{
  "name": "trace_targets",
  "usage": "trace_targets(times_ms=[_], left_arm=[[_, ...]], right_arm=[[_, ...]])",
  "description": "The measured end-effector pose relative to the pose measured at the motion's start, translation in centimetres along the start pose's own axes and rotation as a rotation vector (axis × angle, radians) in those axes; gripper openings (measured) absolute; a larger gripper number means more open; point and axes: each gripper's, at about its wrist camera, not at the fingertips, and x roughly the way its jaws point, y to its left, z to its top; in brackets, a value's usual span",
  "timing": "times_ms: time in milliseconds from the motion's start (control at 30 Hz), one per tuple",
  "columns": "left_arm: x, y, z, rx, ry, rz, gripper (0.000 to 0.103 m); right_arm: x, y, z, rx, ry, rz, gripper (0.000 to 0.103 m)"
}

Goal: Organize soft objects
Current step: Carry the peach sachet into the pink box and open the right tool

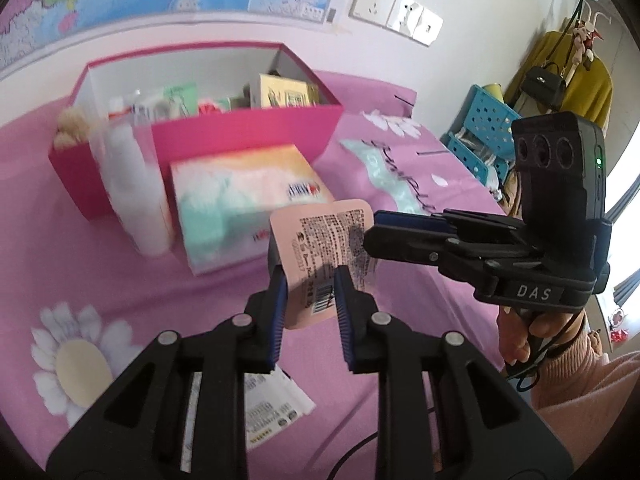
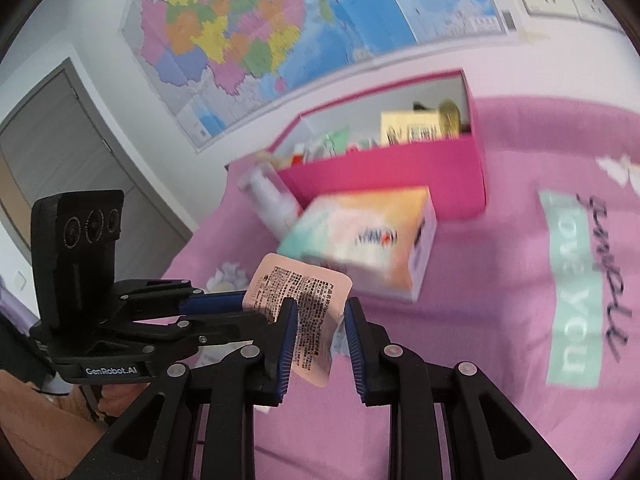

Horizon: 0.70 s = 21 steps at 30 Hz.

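A pale pink soft packet (image 1: pixel 320 240) with black print and a barcode hangs above the pink bedspread (image 1: pixel 200 292). My left gripper (image 1: pixel 310 276) is shut on its lower part, one blue pad on each side. My right gripper (image 1: pixel 370 236) comes in from the right and is shut on the packet's right edge. In the right wrist view the same packet (image 2: pixel 304 292) sits between the right gripper (image 2: pixel 320 312) pads, and the left gripper (image 2: pixel 240 304) clamps it from the left. A hand holds each tool.
Behind the packet lie a pastel tissue box (image 1: pixel 248 196) and a white bottle (image 1: pixel 128 184), in front of an open magenta box (image 1: pixel 240 132) full of small items. A white printed sachet (image 1: pixel 276 404) lies under my left gripper. A blue crate (image 1: pixel 484 128) stands beside the bed.
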Motion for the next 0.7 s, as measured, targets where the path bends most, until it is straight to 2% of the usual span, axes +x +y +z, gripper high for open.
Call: trace_targets(times_ms=[167, 700], left_arm=[[0.0, 0.5, 1.5, 0.003, -0.018, 0.031, 0.026], [0.1, 1.7, 5.4, 0.0, -0.066, 0.065, 0.026]], right_arm=[[-0.1, 0.3, 1.4, -0.026, -0.024, -0.001, 0.024], [0.4, 0.1, 5.8, -0.064, -0.085, -0.009, 0.024]])
